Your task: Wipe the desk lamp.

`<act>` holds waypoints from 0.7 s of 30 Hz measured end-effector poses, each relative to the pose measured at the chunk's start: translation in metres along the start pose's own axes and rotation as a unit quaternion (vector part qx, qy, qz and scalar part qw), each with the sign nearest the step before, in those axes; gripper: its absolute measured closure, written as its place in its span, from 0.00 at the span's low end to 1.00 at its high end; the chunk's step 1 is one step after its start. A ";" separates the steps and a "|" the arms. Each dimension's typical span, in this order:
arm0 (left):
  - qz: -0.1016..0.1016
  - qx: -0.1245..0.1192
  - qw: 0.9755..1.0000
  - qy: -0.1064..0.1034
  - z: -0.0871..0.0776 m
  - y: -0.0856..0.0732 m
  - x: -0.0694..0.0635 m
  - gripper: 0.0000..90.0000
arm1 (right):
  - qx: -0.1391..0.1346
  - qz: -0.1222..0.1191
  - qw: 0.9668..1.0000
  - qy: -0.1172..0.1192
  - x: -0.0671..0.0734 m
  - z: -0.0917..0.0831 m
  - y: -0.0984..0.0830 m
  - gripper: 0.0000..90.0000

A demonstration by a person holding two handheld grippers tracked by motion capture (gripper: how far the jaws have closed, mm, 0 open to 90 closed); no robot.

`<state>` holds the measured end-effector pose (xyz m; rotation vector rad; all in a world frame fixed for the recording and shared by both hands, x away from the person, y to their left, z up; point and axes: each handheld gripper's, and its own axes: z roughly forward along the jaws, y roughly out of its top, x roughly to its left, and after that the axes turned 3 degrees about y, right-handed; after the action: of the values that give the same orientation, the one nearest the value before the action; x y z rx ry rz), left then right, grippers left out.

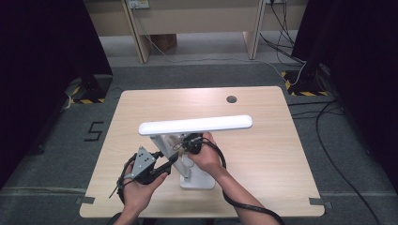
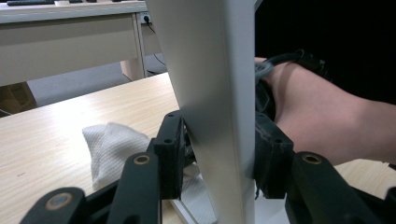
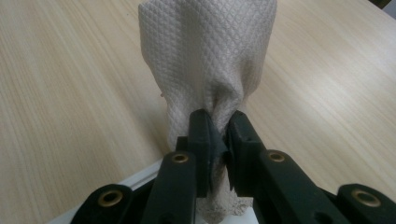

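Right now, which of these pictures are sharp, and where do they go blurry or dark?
High view: evenly lit, table clear, both sides black. Left gripper view: lamp post soft and close, forearm blurred. Right gripper view: cloth weave crisp, the jaws nearest the camera slightly soft.

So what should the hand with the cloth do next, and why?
Probably bring the white cloth onto the desk lamp and start wiping. The right gripper is shut on the cloth, bunched between its pads, and sits beside the lamp's upright arm, which the left gripper clamps, steadying the lamp.
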<state>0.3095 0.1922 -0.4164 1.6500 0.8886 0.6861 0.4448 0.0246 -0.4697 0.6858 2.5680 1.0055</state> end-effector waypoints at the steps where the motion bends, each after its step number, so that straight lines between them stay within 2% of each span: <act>1: 0.000 0.000 1.000 0.000 0.000 0.000 0.000 0.66 | 0.002 0.000 1.000 0.001 0.001 0.001 0.000 0.91; 11: 0.001 0.001 1.000 0.001 0.000 0.000 0.000 0.66 | 0.009 0.000 1.000 0.003 0.002 0.007 -0.004 0.91; 12: 0.000 0.000 1.000 0.002 0.000 0.000 -0.001 0.66 | 0.008 -0.008 1.000 0.002 0.000 0.009 -0.004 0.91; 15: 0.001 0.000 1.000 0.002 0.000 0.000 0.000 0.66 | 0.007 -0.010 1.000 0.004 -0.001 0.010 -0.004 0.91; 17: 0.000 0.000 1.000 0.002 0.000 0.000 -0.001 0.66 | 0.010 0.000 1.000 0.002 0.000 0.010 -0.004 0.91; 19: 0.001 0.000 1.000 0.002 0.000 0.000 -0.001 0.66 | 0.009 -0.005 1.000 0.001 -0.001 0.010 -0.004 0.91; 21: -0.001 0.000 1.000 0.003 0.000 0.000 -0.001 0.66 | 0.011 0.004 1.000 -0.005 -0.005 0.010 -0.005 0.91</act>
<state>0.3091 0.1916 -0.4167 1.6479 0.8929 0.6899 0.4521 0.0247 -0.4799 0.7047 2.5740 0.9757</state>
